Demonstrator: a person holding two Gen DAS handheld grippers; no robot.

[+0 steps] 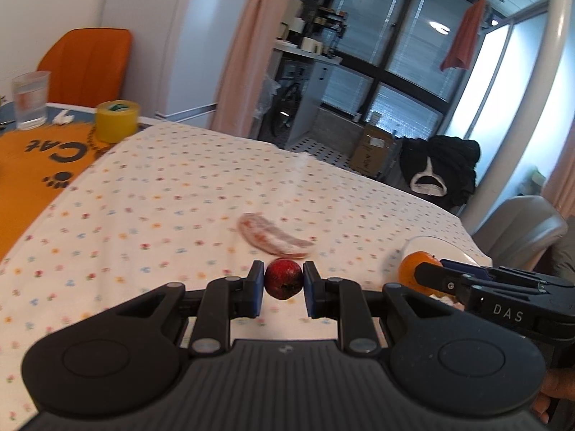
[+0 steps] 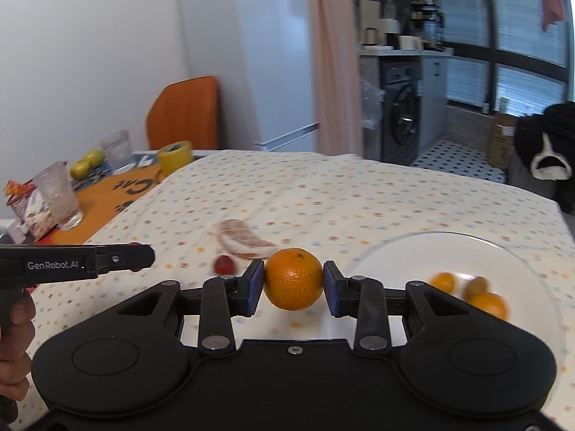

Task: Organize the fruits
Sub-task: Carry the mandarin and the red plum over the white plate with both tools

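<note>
The task looks partway done: three small fruits already lie on the clear plate (image 2: 449, 248) at the near right, and two more are in hand. The right gripper (image 2: 293, 280) clamps an orange (image 2: 293, 279) between its pads, just left of the plate. The left gripper (image 1: 283, 280) pinches a small red fruit (image 1: 283, 279), further left, above the dotted tablecloth (image 1: 161, 197). Both probably go onto the plate.
</note>
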